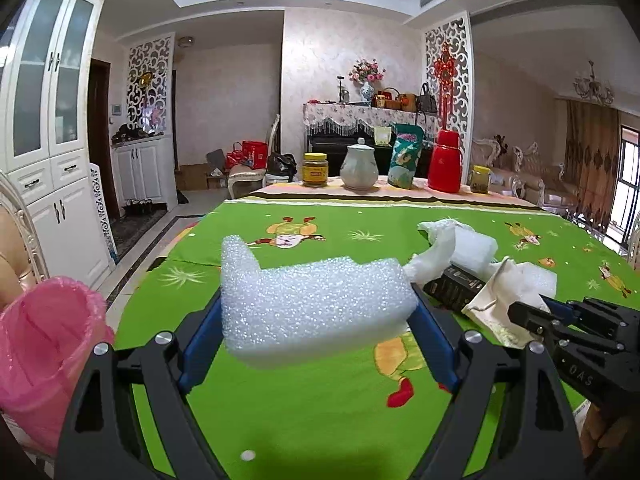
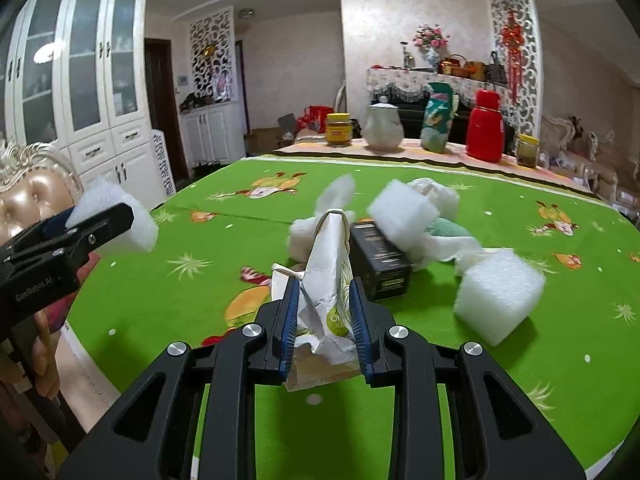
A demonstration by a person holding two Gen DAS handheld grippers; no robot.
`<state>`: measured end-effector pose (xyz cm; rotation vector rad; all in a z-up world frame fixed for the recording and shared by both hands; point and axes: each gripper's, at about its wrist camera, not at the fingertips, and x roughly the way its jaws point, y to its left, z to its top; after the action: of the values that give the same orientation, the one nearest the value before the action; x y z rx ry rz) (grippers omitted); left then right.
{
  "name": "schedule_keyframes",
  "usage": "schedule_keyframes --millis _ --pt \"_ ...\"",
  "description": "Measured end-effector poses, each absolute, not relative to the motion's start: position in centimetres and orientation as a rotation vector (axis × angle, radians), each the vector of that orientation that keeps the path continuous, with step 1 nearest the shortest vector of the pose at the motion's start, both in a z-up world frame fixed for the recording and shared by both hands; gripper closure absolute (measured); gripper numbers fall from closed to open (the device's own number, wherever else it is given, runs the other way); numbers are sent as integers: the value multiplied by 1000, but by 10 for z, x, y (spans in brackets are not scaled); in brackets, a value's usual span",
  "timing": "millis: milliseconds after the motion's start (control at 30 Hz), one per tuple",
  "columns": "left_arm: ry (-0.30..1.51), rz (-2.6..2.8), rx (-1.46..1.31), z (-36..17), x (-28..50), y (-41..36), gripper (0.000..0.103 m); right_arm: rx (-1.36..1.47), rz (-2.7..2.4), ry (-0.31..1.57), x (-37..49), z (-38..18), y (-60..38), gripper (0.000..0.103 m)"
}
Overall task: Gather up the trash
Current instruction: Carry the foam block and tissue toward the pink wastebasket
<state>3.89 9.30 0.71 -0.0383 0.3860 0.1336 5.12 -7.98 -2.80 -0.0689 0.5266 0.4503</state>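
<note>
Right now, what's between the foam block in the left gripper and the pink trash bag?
Nothing: left wrist view shows only bare green tablecloth between foam block and trash bag.

Left tongs [image 1: 316, 316] clamped wide on white foam block [image 1: 312, 304], held above green table [image 1: 280, 420]. Pink bin bag [image 1: 44, 344] at lower left of frame. Right tongs [image 1: 520, 316] enter from lower right, pinching crumpled paper wrapper [image 1: 494, 304]. Behind that: black box [image 1: 454, 290] and tissue [image 1: 440, 248]. Jars, teapot, red flask along far edge.
</note>
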Motion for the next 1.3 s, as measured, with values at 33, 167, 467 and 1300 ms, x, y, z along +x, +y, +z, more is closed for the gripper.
schedule_keyframes --millis 33,167,467,1300 --pt "381 140 -37 7 34 97 20 -77 458 522 49 -27 -75 76" --pt "374 154 -26 4 20 107 20 -98 488 503 39 -20 -60 76" --pt "363 216 -17 3 -3 142 20 -131 546 482 12 -11 -27 76" --pt "342 459 -18 18 -74 277 20 -139 839 475 -31 7 128 76"
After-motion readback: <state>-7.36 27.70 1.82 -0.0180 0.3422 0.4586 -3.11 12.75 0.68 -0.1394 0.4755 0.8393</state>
